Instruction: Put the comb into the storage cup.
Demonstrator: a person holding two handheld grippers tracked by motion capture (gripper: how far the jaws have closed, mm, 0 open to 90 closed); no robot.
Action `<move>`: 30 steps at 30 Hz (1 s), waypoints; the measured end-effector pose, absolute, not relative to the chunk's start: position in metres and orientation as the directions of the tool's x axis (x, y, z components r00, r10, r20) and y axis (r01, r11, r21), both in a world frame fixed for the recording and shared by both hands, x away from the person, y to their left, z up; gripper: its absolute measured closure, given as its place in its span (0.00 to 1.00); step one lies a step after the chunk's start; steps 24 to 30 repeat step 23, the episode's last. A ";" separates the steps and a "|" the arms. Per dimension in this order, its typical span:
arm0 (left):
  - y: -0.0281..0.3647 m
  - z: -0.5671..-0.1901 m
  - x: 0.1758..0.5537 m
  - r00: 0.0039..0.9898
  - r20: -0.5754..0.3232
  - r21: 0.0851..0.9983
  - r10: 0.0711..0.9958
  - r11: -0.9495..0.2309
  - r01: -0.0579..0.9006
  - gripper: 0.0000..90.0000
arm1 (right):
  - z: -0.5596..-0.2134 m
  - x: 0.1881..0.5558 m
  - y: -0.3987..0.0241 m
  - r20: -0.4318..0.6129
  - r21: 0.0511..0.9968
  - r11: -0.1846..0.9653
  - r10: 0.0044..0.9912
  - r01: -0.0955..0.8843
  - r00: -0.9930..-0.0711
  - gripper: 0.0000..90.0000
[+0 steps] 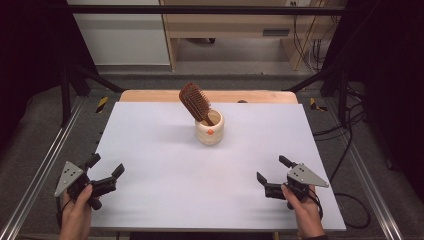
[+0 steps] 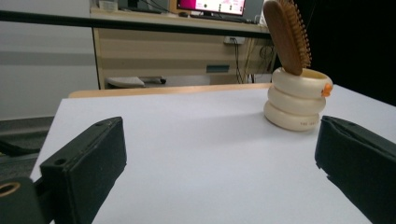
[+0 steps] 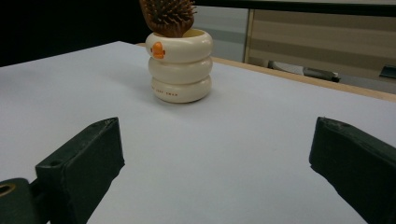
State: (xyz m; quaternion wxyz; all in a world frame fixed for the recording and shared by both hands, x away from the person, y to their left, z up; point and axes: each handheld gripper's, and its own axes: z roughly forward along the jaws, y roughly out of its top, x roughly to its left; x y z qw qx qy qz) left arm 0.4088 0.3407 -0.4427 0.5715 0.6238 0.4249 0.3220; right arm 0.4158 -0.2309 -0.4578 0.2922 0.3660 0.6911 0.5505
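Hairbrush (image 1: 195, 102) handle hidden in cup (image 1: 209, 128); L gripper (image 1: 107, 173), R gripper (image 1: 271, 172) both spread wide, empty.

The left hand (image 1: 77, 212) comes in low, fingers wrapped round the grip of the left gripper (image 1: 106, 168), thumb lying along its inner side. Its jaws stand wide apart — nothing between the pads, nothing touching them — and point forward and a little inward. The grey plate sits behind the jaws, tilted outward. The right hand (image 1: 306, 212) holds the right gripper (image 1: 272, 169) the same way, fingers curled over the body, its cable trailing off behind the wrist. Its jaws gape just as wide — angled forward and inward, pads bare. Both grippers sit low, well apart from each other.
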 end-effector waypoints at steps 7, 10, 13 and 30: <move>0.327 -0.449 0.417 0.448 -0.102 0.975 0.888 0.000 0.222 0.02 | -0.460 0.420 -0.236 0.007 0.975 0.117 0.834 0.190 -0.552 0.04; 0.319 -0.451 0.420 0.461 -0.101 0.969 0.882 -0.018 0.247 0.03 | -0.462 0.422 -0.238 0.013 0.974 0.112 0.838 0.195 -0.545 0.04; 0.310 -0.454 0.425 0.467 -0.112 0.965 0.877 -0.017 0.263 0.03 | -0.463 0.425 -0.239 0.020 0.973 0.106 0.843 0.203 -0.537 0.04; 0.292 -0.456 0.419 0.493 -0.026 0.976 0.870 -0.086 0.202 0.03 | -0.463 0.432 -0.240 0.059 0.974 0.060 0.865 0.220 -0.498 0.03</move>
